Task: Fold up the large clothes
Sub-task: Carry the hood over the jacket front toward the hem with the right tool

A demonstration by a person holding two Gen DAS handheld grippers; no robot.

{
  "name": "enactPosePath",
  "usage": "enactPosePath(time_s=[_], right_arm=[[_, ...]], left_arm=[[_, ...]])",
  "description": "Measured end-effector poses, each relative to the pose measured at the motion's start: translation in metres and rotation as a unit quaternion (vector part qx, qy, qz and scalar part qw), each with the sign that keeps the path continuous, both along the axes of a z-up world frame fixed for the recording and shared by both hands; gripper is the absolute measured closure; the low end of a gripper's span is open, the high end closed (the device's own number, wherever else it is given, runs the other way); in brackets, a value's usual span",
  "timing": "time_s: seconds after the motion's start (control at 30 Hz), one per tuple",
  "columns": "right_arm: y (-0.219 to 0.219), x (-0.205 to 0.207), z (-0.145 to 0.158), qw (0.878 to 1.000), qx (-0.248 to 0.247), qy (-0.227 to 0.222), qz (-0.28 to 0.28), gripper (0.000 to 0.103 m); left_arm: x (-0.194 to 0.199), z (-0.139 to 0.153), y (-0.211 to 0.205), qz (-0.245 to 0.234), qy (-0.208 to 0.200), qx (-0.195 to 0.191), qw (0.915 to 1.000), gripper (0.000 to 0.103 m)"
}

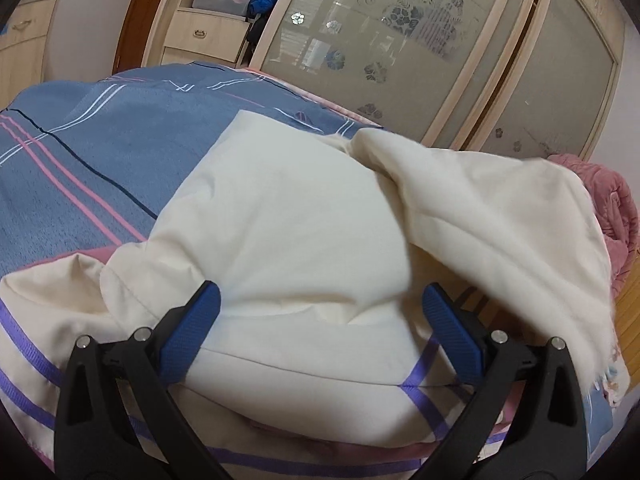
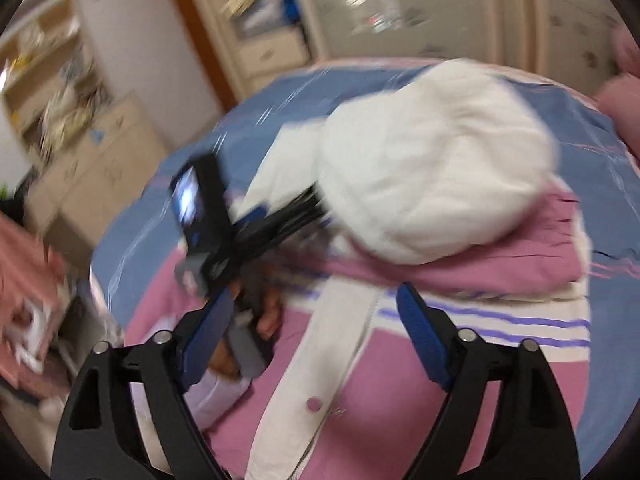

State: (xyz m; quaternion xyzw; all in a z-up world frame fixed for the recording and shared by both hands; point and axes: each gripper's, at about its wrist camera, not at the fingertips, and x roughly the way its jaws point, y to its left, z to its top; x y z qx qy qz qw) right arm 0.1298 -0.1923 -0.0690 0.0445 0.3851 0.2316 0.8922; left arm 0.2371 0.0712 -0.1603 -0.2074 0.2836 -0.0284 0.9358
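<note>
A cream-white padded garment [image 1: 288, 240] lies on the bed, one part flopped over at the right [image 1: 500, 216]. My left gripper [image 1: 320, 308] is open, its blue pads on either side of the garment's near edge, holding nothing. In the blurred right wrist view the garment is a white bundle [image 2: 432, 168] with a button strip [image 2: 320, 380] trailing toward me. My right gripper [image 2: 316, 320] is open above that strip and empty. The left gripper [image 2: 248, 224] shows there too, at the bundle's left side.
The bed has a blue striped cover [image 1: 100, 152] and a pink and white one [image 2: 380, 420]. A pink quilt [image 1: 612, 208] lies at the right. A wardrobe with frosted sliding doors [image 1: 400, 48] and wooden drawers [image 1: 200, 36] stand behind the bed.
</note>
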Motion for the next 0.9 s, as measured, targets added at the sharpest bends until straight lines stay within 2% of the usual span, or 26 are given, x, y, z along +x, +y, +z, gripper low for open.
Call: enactPosePath(time_s=[0.07, 0.1, 0.2, 0.3, 0.4, 0.43, 0.47, 0.5, 0.53, 0.63, 0.7, 0.77, 0.83, 0.9], right_arm=[[-0.015, 0.002, 0.006, 0.998, 0.003, -0.023, -0.060, 0.002], [-0.025, 0.009, 0.005, 0.995, 0.009, -0.030, -0.095, 0.002], [-0.050, 0.053, -0.007, 0.986, 0.068, -0.012, -0.151, 0.002], [-0.051, 0.089, -0.019, 0.981, 0.109, -0.011, -0.163, 0.002], [-0.039, 0.127, -0.035, 0.982, 0.111, 0.006, -0.153, 0.002], [-0.032, 0.135, -0.042, 0.985, 0.105, 0.010, -0.135, 0.017], [-0.029, 0.138, -0.045, 0.988, 0.096, 0.005, -0.117, 0.039], [-0.026, 0.138, -0.045, 0.992, 0.074, -0.005, -0.103, 0.085], [-0.023, 0.128, -0.047, 0.994, 0.050, -0.024, -0.099, 0.093], [-0.045, 0.084, -0.055, 0.988, 0.090, -0.083, -0.094, 0.095], [-0.067, 0.052, -0.071, 0.981, 0.138, -0.098, -0.096, 0.095], [-0.089, 0.037, -0.095, 0.971, 0.197, -0.078, -0.111, 0.095], [-0.102, 0.042, -0.104, 0.965, 0.239, -0.030, -0.100, 0.095], [-0.102, 0.042, -0.094, 0.967, 0.230, -0.045, -0.096, 0.095]], left_arm=[[0.000, 0.001, 0.000, 0.000, -0.001, -0.004, 1.0000, 0.002], [0.000, 0.000, 0.000, -0.001, -0.002, -0.004, 1.0000, 0.002], [0.000, 0.000, -0.001, 0.000, -0.003, -0.005, 1.0000, 0.002], [0.000, 0.000, -0.002, 0.001, -0.003, -0.003, 1.0000, 0.002], [0.001, 0.000, -0.005, 0.004, -0.001, 0.002, 1.0000, 0.002], [0.002, 0.001, -0.005, 0.004, -0.001, 0.001, 1.0000, 0.002], [0.003, 0.000, -0.003, 0.004, -0.001, -0.001, 1.0000, 0.002], [0.004, -0.001, -0.002, 0.004, 0.000, -0.003, 1.0000, 0.002], [0.005, -0.001, -0.002, 0.003, 0.002, -0.004, 1.0000, 0.002], [0.006, 0.000, -0.002, 0.004, 0.004, -0.002, 1.0000, 0.002], [0.006, 0.000, -0.003, 0.004, 0.004, -0.002, 1.0000, 0.002], [0.008, 0.001, -0.003, 0.004, 0.008, 0.001, 1.0000, 0.002], [0.010, 0.002, -0.005, 0.007, 0.013, 0.011, 0.9998, 0.002], [0.010, 0.002, -0.008, 0.009, 0.019, 0.020, 0.9996, 0.002]])
